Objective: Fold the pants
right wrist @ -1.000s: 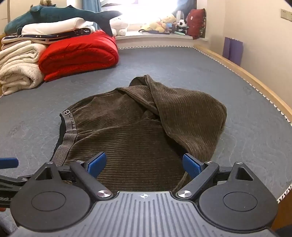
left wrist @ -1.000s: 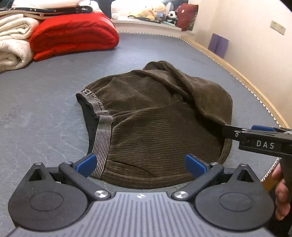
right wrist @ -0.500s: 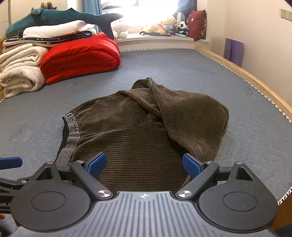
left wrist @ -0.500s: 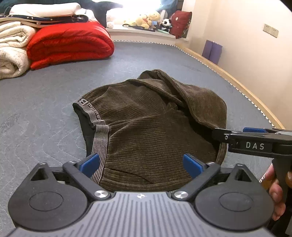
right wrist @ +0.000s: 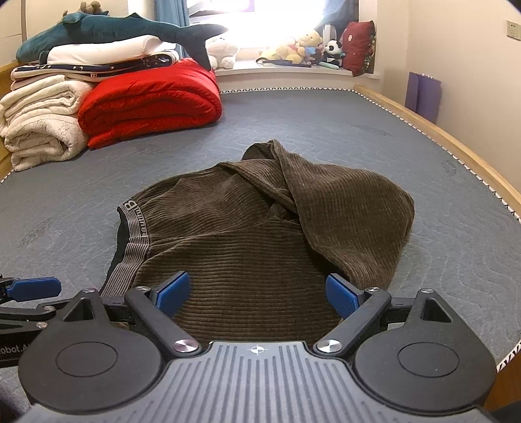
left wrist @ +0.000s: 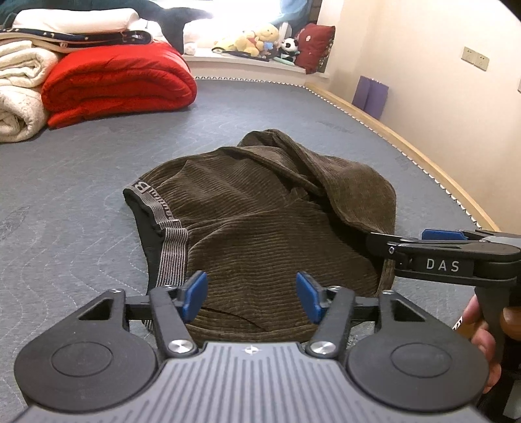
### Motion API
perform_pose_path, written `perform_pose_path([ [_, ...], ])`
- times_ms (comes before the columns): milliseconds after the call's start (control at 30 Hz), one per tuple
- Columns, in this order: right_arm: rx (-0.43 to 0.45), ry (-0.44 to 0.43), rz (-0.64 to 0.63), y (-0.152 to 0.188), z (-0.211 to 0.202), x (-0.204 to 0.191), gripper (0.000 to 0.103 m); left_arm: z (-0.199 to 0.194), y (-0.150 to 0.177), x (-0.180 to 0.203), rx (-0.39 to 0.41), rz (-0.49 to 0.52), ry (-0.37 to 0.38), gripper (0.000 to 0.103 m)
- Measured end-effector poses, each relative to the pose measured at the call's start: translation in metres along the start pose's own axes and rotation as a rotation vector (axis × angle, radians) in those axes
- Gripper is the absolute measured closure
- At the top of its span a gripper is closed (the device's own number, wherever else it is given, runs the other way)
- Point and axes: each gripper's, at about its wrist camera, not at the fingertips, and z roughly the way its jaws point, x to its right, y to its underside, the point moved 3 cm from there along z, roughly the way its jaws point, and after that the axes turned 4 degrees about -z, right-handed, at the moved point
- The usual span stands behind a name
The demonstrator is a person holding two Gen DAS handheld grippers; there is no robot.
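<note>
Brown corduroy pants [left wrist: 260, 224] lie folded in a rounded bundle on the grey mattress [left wrist: 81, 201], grey striped waistband [left wrist: 171, 250] at the left. They also show in the right wrist view [right wrist: 260, 234], one flap doubled over at the right. My left gripper [left wrist: 251, 298] is open and empty, its blue pads [left wrist: 194, 294] just above the near edge of the pants. My right gripper [right wrist: 257, 294] is open and empty over the same near edge; it also shows from the side in the left wrist view [left wrist: 446, 250].
A red folded quilt [right wrist: 149, 101] and cream blankets [right wrist: 42, 123] are stacked at the far left, with a plush shark [right wrist: 114, 29] on top. Soft toys [right wrist: 302, 45] sit on the window sill. A wooden bed rail [right wrist: 456, 146] runs along the right edge.
Both grippers have drawn back and lifted slightly from the pants. The left gripper's fingers have closed in somewhat but still stand apart. The pants have not moved.
</note>
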Motion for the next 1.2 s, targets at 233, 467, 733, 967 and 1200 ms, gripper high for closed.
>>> perform_pose_path([
  [233,0.001,0.001,0.001,0.0,0.0,0.0,0.012,0.0,0.001,0.001,0.001,0.009,0.007,0.048],
  [467,0.001,0.001,0.002,-0.001,0.001,0.0,0.012,0.003,0.001,-0.001,0.003,-0.001,-0.021,0.048],
  [733,-0.003,0.004,-0.003,0.001,0.002,-0.001,0.012,0.006,0.001,-0.005,-0.018,-0.026,-0.038,0.048],
  [967,-0.024,-0.009,0.015,0.002,0.006,0.0,0.012,0.008,0.002,-0.005,-0.035,-0.031,-0.043,0.048],
  [1200,-0.029,-0.006,0.016,0.002,0.008,0.002,0.012,0.011,0.003,-0.004,-0.042,-0.031,-0.04,0.048],
])
